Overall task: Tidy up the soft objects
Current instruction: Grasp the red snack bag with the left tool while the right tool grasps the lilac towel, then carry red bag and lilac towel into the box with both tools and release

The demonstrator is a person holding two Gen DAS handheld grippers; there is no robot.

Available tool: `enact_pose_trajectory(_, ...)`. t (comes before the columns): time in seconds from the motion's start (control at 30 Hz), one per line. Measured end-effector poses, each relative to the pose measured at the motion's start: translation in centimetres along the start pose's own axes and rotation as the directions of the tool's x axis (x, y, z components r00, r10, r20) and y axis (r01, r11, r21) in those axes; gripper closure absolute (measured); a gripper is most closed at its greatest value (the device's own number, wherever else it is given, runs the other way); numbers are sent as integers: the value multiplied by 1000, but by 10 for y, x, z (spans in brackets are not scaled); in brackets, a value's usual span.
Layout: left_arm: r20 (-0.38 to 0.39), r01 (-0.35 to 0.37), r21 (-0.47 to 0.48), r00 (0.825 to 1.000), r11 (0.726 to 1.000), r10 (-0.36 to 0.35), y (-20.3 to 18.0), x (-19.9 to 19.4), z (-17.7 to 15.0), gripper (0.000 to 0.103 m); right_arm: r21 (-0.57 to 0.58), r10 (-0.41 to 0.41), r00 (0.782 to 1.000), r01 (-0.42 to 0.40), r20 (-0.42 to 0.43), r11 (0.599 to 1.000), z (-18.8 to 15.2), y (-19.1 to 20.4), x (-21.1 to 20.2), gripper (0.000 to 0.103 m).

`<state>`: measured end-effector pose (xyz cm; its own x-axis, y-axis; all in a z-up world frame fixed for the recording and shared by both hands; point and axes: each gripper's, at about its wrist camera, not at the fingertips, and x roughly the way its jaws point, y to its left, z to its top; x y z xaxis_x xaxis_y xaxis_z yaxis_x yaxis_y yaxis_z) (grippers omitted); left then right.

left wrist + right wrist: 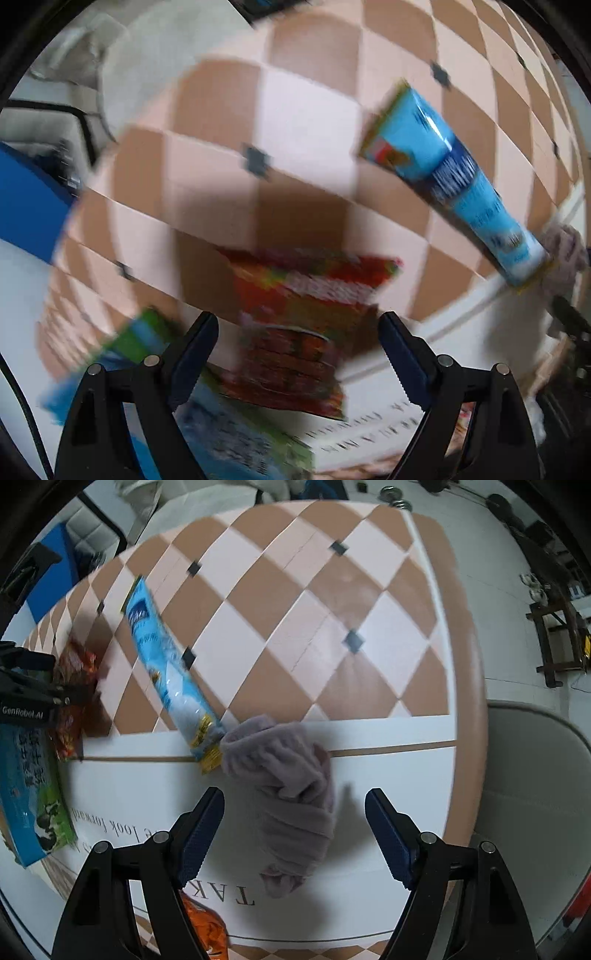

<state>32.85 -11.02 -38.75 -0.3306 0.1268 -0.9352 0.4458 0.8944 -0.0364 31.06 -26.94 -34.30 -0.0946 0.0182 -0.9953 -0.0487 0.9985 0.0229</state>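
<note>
Both grippers were held open: left gripper point(299, 343) over a red packet point(295, 332), right gripper point(294, 827) around a grey cloth point(295, 805) on the table point(369, 627).

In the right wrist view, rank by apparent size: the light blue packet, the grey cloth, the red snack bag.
1. grey cloth, though nearest the camera, so unsure against the packet
2. light blue packet, roughly alike
3. red snack bag, partly hidden

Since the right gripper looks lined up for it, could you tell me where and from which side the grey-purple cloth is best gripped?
Grip the crumpled cloth across its narrow, bunched middle, coming down from above. It lies lengthwise between the open fingers of the right gripper, so its width should fit the gap. I'd avoid the far end, which touches the light blue packet.
</note>
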Motion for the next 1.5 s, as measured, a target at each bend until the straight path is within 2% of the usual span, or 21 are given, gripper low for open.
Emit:
enact_pose_trajectory(0.03, -4, 15, -2, 1000, 1000, -15, -2, 1, -1, 14, -5, 7, 1000, -7, -9, 1000, 0, 1, 3, 22)
enact_pose_trajectory(0.1, 0, 4, 7, 1000, 1000, -4, -7, 4, -6, 15, -1, 11, 1000, -11, -21, 1000, -1, 2, 7, 30)
enact_pose_trajectory(0.13, 3, -5, 14, 1000, 1000, 5, -10, 6, -9, 16, -5, 8, 1000, -8, -29, 1000, -2, 3, 10, 43)
enact_pose_trajectory(0.17, 7, -11, 15, 1000, 1000, 11, -12, 6, -11, 24, -4, -1, 999, 1, -40, 1000, -3, 2, 13, 52)
enact_pose_trajectory(0.2, 10, -19, 13, 1000, 1000, 19, -14, 7, -14, 32, 0, -13, 999, 13, -45, 1000, -3, -1, 16, 54)
enact_pose_trajectory(0.23, 12, -32, 1, 999, 999, 32, -15, 7, -16, 52, 5, -18, 999, 18, -46, 1000, -4, -6, 20, 57)
enact_pose_trajectory(0.27, 20, -25, -5, 999, 1000, 25, -15, 8, -18, 55, 15, -13, 999, 14, -42, 1000, -10, -3, 23, 59)
enact_pose_trajectory(0.4, 68, -2, -71, 998, 997, 7, -13, 2, -31, 59, 108, 29, 999, -24, -46, 994, -12, -16, 22, 67)
enact_pose_trajectory(0.5, 129, 37, -101, 991, 994, -24, -11, -11, -51, 59, 186, 102, 994, -95, -29, 978, -24, -30, 14, 69)
enact_pose_trajectory(0.6, 196, 73, -121, 980, 990, -48, -11, -28, -76, 59, 225, 144, 990, -142, 7, 964, -43, -29, 3, 70)
enact_pose_trajectory(0.73, 254, 169, -131, 958, 977, -132, -5, -54, -116, 59, 240, 200, 978, -210, 63, 948, -67, -15, -24, 70)
enact_pose_trajectory(0.93, 321, 240, -185, 931, 953, -172, 34, -83, -177, 59, 144, 271, 951, -293, 150, 945, -90, 61, -78, 70)
enact_pose_trajectory(1.03, 330, 250, -225, 929, 942, -168, 63, -89, -192, 59, 80, 311, 934, -329, 176, 941, -94, 113, -103, 70)
enact_pose_trajectory(1.17, 319, 255, -289, 934, 923, -159, 111, -82, -217, 59, 1, 354, 918, -360, 180, 933, -94, 193, -118, 70)
enact_pose_trajectory(1.23, 297, 267, -323, 940, 908, -170, 132, -69, -226, 59, -29, 358, 917, -359, 173, 933, -94, 225, -120, 70)
enact_pose_trajectory(1.33, 252, 308, -362, 941, 880, -226, 162, -49, -241, 59, -54, 350, 924, -346, 154, 937, -94, 268, -115, 70)
enact_pose_trajectory(1.5, 202, 348, -401, 936, 847, -289, 185, -16, -241, 59, -65, 288, 949, -282, 130, 957, -87, 319, -90, 70)
